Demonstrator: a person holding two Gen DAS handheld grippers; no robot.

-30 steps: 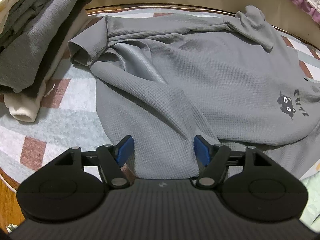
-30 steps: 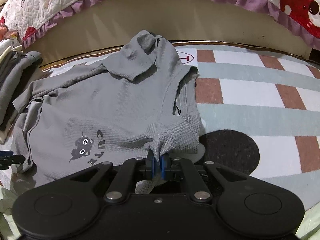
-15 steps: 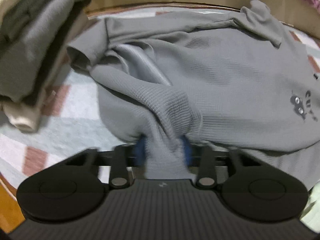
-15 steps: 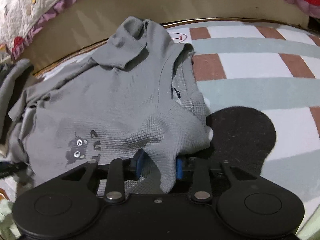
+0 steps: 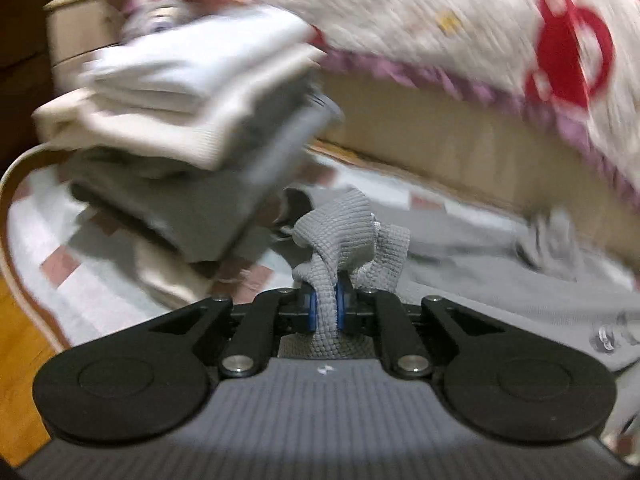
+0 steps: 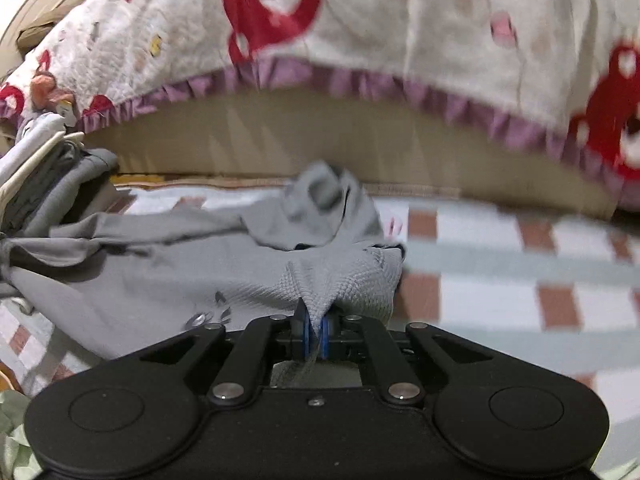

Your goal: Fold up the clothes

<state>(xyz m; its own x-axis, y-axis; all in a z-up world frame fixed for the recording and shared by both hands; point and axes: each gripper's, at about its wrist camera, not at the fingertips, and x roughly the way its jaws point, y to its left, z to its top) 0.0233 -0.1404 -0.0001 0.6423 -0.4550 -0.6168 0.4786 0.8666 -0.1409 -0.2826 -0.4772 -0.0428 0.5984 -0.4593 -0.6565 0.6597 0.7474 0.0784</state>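
Note:
A grey waffle-knit shirt [image 6: 168,276] with a small cartoon print lies spread on a checked mat. My left gripper [image 5: 325,309] is shut on a bunched fold of the grey shirt [image 5: 352,236] at its hem, and the fabric rises above the blue pads. My right gripper [image 6: 316,334] is shut on the other corner of the hem, the cloth peaking up between its pads. Both views are blurred by motion. The shirt's far sleeve [image 6: 320,196] is crumpled near the mat's back edge.
A stack of folded clothes [image 5: 192,120], white and grey, stands at the left on the checked mat [image 6: 500,264]. A quilt [image 6: 360,32] with red prints and a purple frill hangs over a beige base behind. Wooden floor [image 5: 20,320] shows at the left edge.
Both grippers closed on the shirt's hem, the right one after briefly opening, and both views tilted up from looking down at the mat to looking across it, with the hem lifted.

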